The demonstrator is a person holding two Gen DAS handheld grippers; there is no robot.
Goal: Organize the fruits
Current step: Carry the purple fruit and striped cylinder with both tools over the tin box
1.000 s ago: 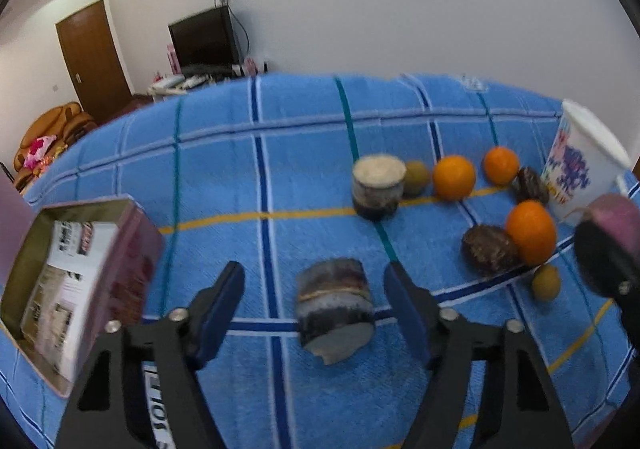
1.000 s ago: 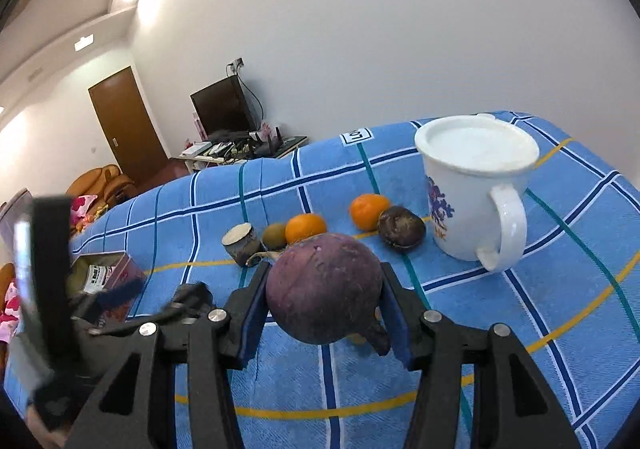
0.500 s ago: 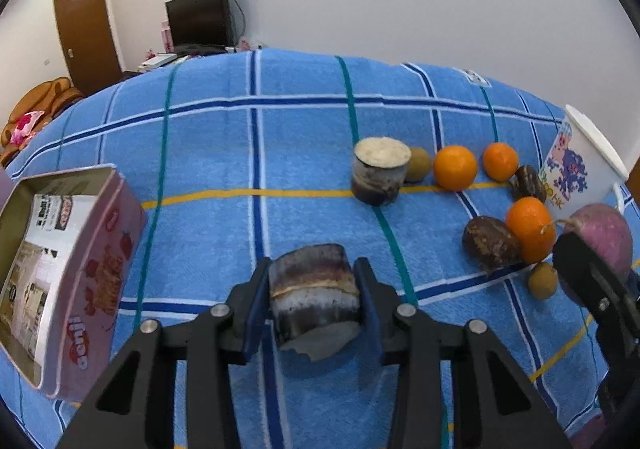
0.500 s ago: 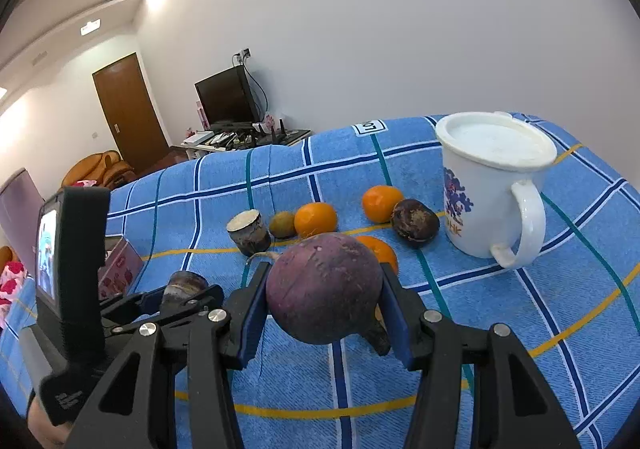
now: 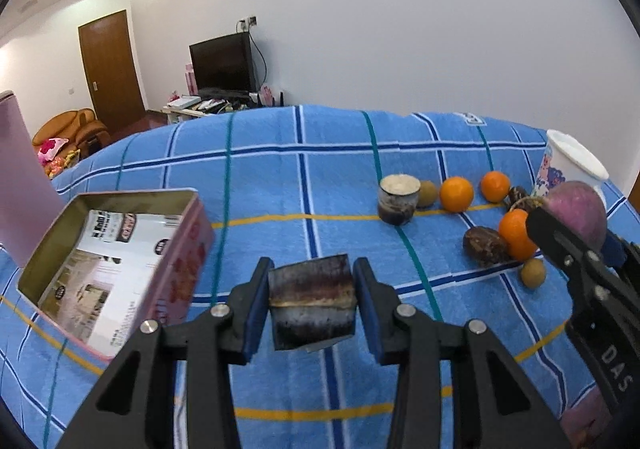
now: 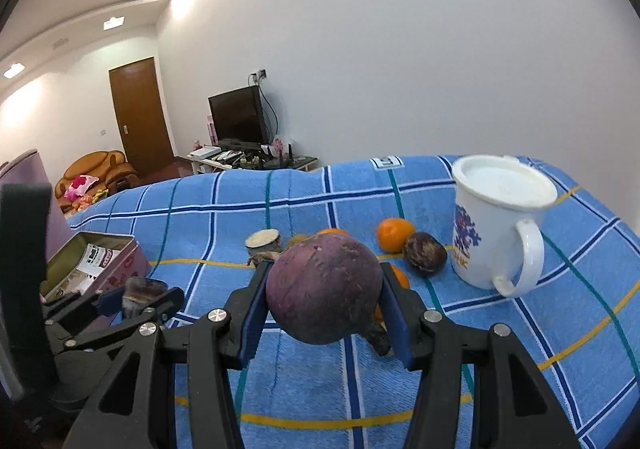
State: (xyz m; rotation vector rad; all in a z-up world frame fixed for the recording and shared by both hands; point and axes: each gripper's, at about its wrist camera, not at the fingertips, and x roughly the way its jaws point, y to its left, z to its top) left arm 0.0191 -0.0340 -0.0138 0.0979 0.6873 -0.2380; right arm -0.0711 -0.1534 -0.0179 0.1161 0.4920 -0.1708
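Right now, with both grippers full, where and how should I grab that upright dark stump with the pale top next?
Grip the upright stump across its dark round sides, below the pale flat top. Come from the near, bare-cloth side with the fingers level. It stands on end, so its sides are parallel. A small brown fruit sits close at its right in the left wrist view, so keep that finger thin against the side.

Your two wrist views: each looks forward and down along its jaws, close over the blue cloth (image 5: 320, 177); both share the mug (image 6: 492, 229) and tin (image 5: 120, 241).
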